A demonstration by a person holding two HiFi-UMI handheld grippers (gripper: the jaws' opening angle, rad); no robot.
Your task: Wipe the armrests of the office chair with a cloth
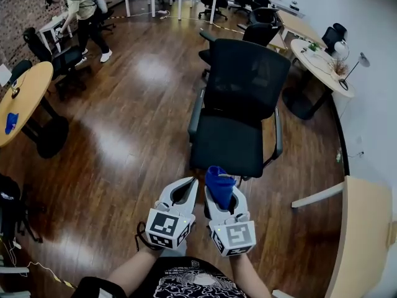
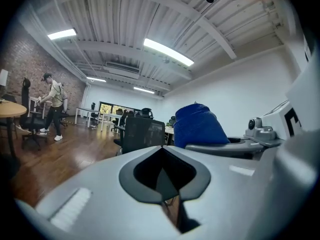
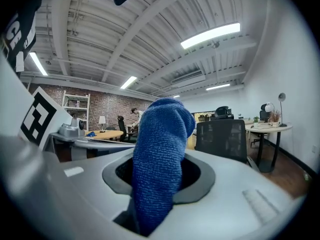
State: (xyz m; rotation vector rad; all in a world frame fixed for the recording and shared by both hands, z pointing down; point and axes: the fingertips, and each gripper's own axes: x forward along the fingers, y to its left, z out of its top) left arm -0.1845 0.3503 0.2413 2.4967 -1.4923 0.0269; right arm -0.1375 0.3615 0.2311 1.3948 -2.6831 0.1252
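Cloth (image 1: pixel 219 184): solid blue. Office chair (image 1: pixel 239 104), 12 o'clock: black. Left gripper (image 1: pixel 186 184), right gripper (image 1: pixel 222 196): pale grey, black-white square markers. Floor (image 1: pixel 124 135): glossy brown.

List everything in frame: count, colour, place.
office chair: one, black, mid-floor, just ahead of both grippers
armrests: two, dark grey, either side of the seat
cloth: one, blue, bunched in the right gripper
round table: one, wood top, far left
blue item: one, on that round table
side table: one, pale top, right, near the wall
desk: one, pale wood, lower right
other chairs: several, black, back of the room
person: one, light top, back left, bending over
left gripper: grey, jaws together, empty
right gripper: grey, clamped on the cloth
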